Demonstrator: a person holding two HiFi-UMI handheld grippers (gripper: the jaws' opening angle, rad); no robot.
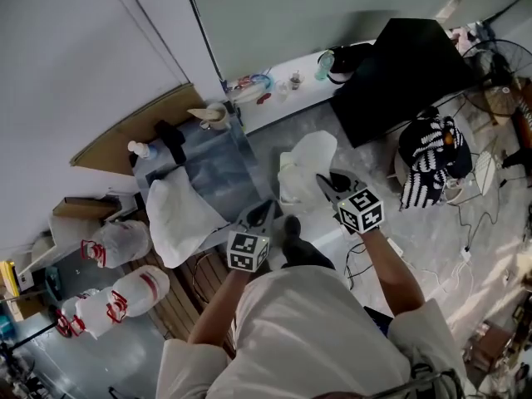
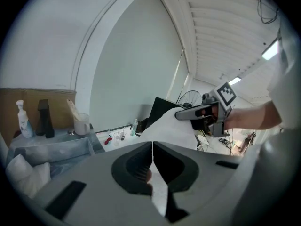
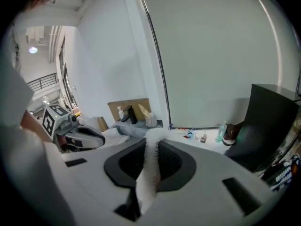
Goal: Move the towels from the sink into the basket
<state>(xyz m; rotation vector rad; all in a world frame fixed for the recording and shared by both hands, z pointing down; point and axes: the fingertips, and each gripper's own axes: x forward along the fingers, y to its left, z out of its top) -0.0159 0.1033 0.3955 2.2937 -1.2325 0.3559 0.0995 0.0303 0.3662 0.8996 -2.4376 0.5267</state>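
Between my two grippers I hold a white towel (image 1: 306, 160) stretched in the air, right of the grey sink (image 1: 218, 181). My left gripper (image 1: 264, 211) is shut on a thin edge of it; in the left gripper view the cloth (image 2: 171, 124) runs from the closed jaws (image 2: 152, 150) up to the right gripper (image 2: 184, 114). My right gripper (image 1: 326, 183) is shut on a thick fold (image 3: 151, 166) that fills its jaws (image 3: 151, 153). A second white towel (image 1: 179, 214) hangs over the sink's front edge. I cannot make out a basket.
A black faucet (image 1: 173, 140), a soap bottle (image 1: 141, 150) and a cup (image 1: 214, 116) stand at the back of the sink. A black panel (image 1: 399, 73) leans at the right, with a fan (image 1: 499, 69) beyond it. White bags (image 1: 125, 293) lie at lower left.
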